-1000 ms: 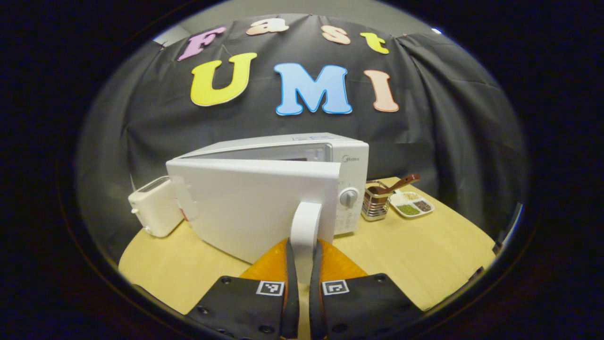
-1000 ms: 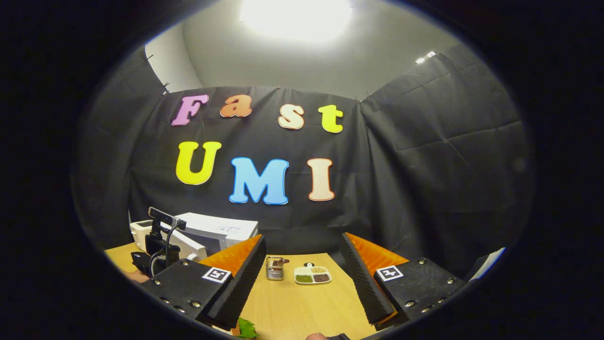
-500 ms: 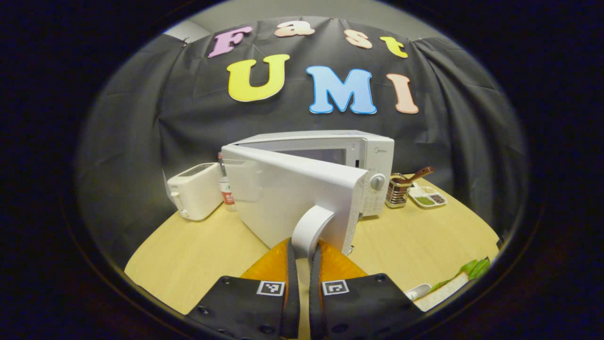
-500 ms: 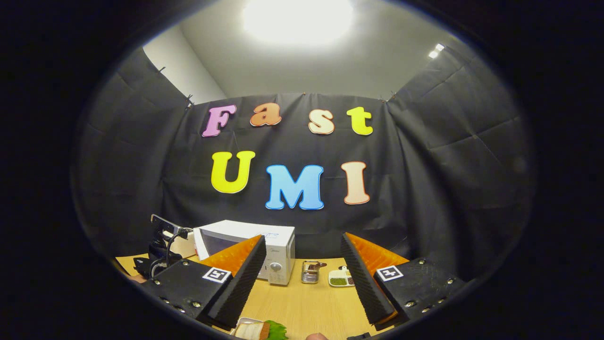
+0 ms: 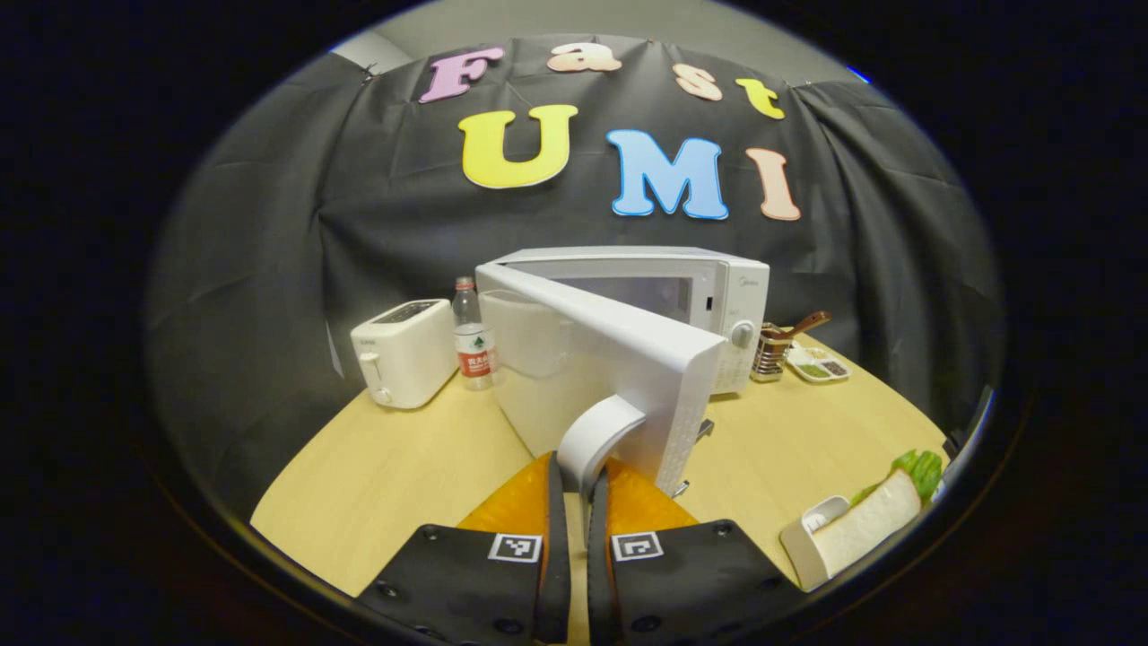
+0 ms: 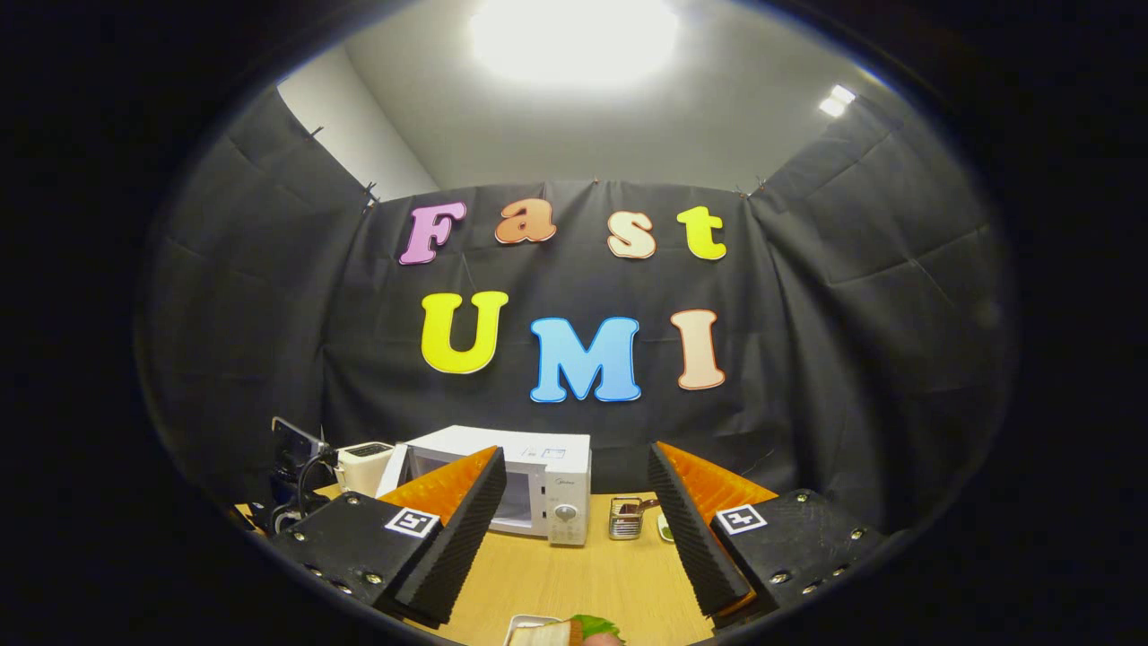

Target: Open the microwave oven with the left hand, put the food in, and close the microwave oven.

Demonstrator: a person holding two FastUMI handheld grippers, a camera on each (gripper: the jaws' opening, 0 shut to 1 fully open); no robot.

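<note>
Left tongs (image 5: 574, 489) clamped on the door handle (image 5: 596, 431), door (image 5: 610, 368) swung wider than a second before, baring more of the microwave (image 5: 708, 292) cavity. Right tongs (image 6: 574, 511) spread wide, holding nothing, raised over the table (image 6: 574, 583). Sandwich (image 5: 874, 516) in its tray at the near right table edge, well apart from both. Beyond the door: toaster (image 5: 404, 350), bottle (image 5: 468, 336), utensil basket (image 5: 769, 352), seasoning dish (image 5: 818, 366).
</note>
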